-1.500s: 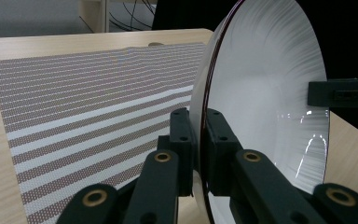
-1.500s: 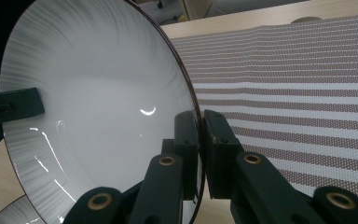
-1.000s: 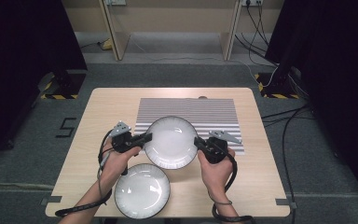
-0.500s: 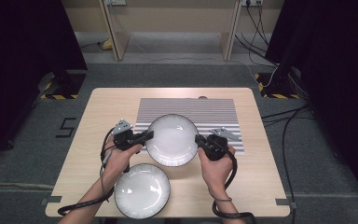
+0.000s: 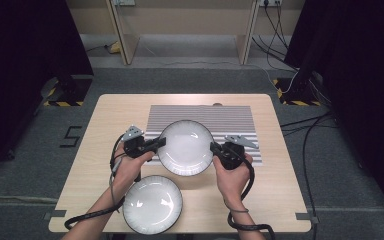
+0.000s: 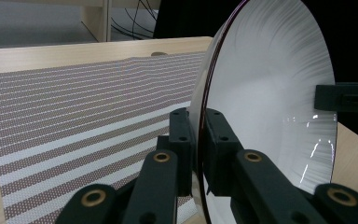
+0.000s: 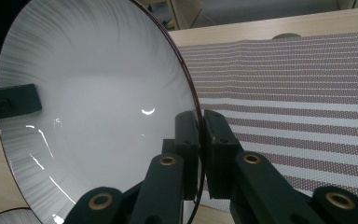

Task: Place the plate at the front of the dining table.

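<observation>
Clamping opposite edges of one white plate point(image 5: 186, 148), the left gripper point(image 5: 156, 144) and the right gripper point(image 5: 214, 148) each have their jaws pinched tight on its dark rim — the plate sits between them over the near part of the striped mat point(image 5: 200, 116). A second plate point(image 5: 152, 204) lies flat on the table point(image 5: 275, 195) — nearer the person than the mat, just below the left hand point(image 5: 130, 167).
</observation>
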Tool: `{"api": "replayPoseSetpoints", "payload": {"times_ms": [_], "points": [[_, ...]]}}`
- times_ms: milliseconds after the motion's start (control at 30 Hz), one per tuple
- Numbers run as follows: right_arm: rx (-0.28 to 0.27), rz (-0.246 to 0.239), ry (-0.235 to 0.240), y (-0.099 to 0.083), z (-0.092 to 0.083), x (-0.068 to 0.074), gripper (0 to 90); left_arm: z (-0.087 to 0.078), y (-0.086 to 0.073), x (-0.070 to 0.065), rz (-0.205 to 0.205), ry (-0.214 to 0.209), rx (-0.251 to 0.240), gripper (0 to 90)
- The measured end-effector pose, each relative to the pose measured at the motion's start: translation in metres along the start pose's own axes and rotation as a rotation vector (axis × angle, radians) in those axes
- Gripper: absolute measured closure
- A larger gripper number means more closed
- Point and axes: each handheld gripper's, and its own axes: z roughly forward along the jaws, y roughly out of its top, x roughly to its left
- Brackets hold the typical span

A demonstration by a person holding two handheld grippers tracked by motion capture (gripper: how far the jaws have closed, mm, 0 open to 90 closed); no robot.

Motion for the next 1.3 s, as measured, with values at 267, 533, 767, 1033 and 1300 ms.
{"api": "replayPoseSetpoints", "payload": {"times_ms": [267, 533, 767, 1033, 1300], "points": [[-0.005, -0.003, -0.006, 0.003, 0.003, -0.001, 85.4, 0.004, 0.004, 0.003, 0.002, 0.003, 0.000, 82.5], [-0.010, -0.003, -0.008, 0.006, 0.005, -0.002, 85.4, 0.007, 0.007, 0.004, 0.004, 0.005, -0.003, 82.5], [-0.015, 0.002, -0.012, 0.009, 0.006, -0.004, 85.4, 0.010, 0.012, 0.005, 0.007, 0.000, -0.003, 82.6], [-0.020, 0.007, -0.018, 0.011, 0.008, -0.007, 85.4, 0.015, 0.016, 0.006, 0.010, 0.002, 0.003, 82.6], [-0.020, 0.003, -0.023, 0.017, 0.010, -0.009, 85.4, 0.020, 0.019, 0.008, -0.003, -0.002, 0.000, 82.5]]}}
